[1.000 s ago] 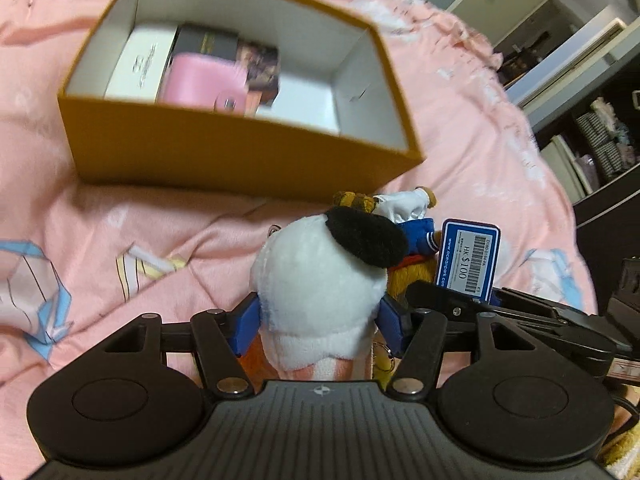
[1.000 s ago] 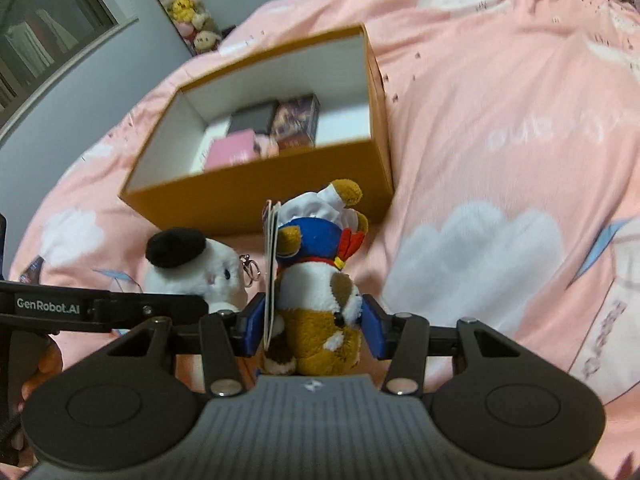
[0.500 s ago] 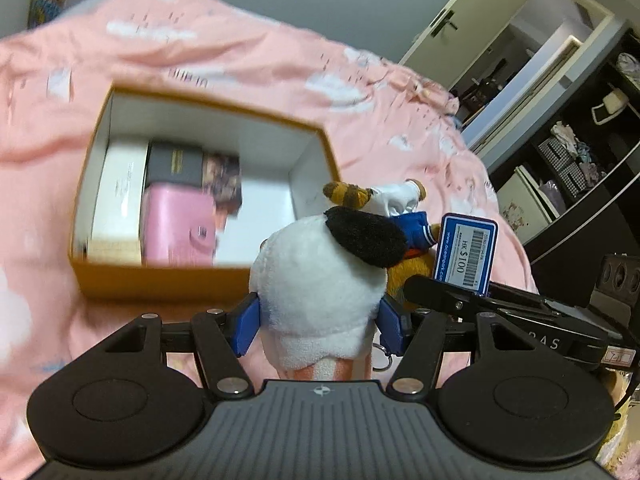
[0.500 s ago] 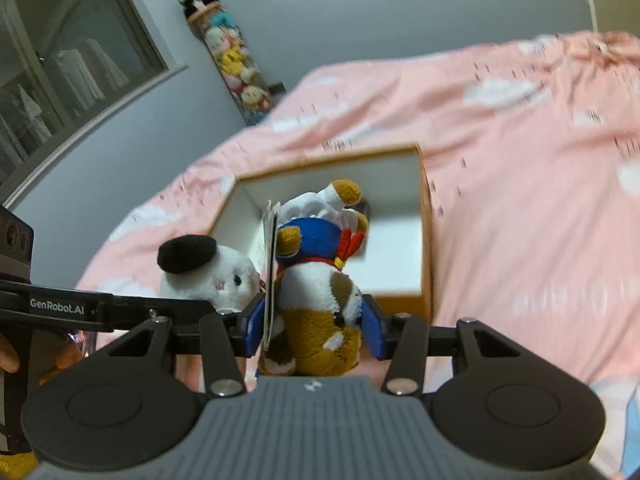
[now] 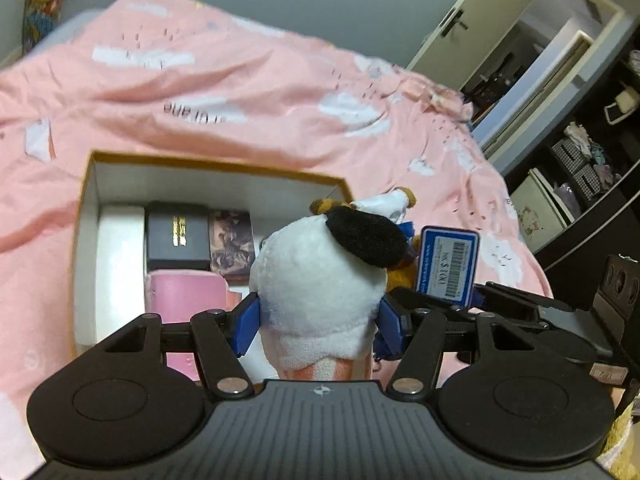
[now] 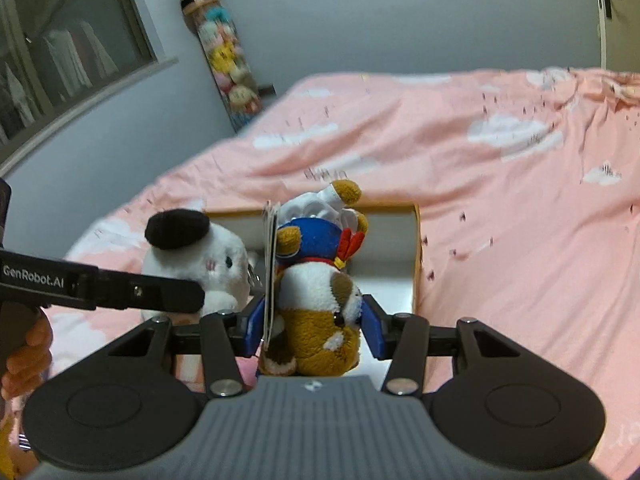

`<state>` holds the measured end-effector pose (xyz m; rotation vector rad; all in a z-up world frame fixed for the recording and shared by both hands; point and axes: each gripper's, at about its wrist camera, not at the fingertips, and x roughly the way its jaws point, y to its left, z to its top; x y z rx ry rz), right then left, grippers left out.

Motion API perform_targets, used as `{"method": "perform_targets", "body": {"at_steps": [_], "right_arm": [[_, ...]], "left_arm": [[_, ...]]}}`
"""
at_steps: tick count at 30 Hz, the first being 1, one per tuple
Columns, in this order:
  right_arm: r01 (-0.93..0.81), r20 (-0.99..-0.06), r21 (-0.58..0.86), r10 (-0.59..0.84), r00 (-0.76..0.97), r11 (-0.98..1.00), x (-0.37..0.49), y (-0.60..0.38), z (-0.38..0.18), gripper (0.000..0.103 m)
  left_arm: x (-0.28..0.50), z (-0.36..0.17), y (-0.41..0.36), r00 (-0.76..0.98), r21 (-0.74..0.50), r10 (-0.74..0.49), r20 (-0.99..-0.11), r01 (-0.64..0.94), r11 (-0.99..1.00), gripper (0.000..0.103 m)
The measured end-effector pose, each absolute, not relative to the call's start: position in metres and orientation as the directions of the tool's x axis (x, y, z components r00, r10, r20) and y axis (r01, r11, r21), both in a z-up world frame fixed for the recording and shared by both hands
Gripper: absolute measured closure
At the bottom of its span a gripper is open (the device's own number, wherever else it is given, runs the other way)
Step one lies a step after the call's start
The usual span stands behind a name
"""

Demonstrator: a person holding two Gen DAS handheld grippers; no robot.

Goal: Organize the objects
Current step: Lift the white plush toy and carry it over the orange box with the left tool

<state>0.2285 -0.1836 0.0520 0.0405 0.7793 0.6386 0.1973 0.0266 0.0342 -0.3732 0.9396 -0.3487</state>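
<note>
White plush (image 5: 320, 292) clamped in my left gripper (image 5: 320, 320), brown plush (image 6: 320, 312) pinched in my right gripper (image 6: 312, 328), both above the box (image 5: 84, 216).

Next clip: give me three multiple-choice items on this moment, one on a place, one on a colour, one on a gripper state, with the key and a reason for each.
1. Where does the pink case lie?
A. inside the box
B. on the blanket beside it
C. on a shelf

2. What colour is the patch on the white plush?
A. red
B. black
C. green

3. What is the right gripper doing?
A. hanging open
B. shut on nothing
C. gripping the brown plush

Key: 1 A, the case sits within the box walls beside a black box. 2 B, a black patch tops its head. 3 C, both blue jaws press the plush's sides; the left gripper likewise clamps the white plush.
</note>
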Motion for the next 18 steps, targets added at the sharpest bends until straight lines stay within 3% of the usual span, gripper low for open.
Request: {"method": "perform_targets", "body": {"at_steps": [9, 18], "right_arm": [[-0.479, -0.762, 0.251, 0.477, 0.438, 0.841, 0.259, -0.17, 0.005, 0.052], [-0.459, -0.826, 0.211, 0.408, 0.388, 0.863, 0.274, -0.158, -0.015, 0.051]], "left_arm": [[0.24, -0.022, 0.028, 0.438, -0.523, -0.496, -0.75, 0.067, 0.85, 0.035], [0.259, -0.053, 0.024, 0.378, -0.508, -0.484, -0.789, 0.041, 0.86, 0.036]]}}
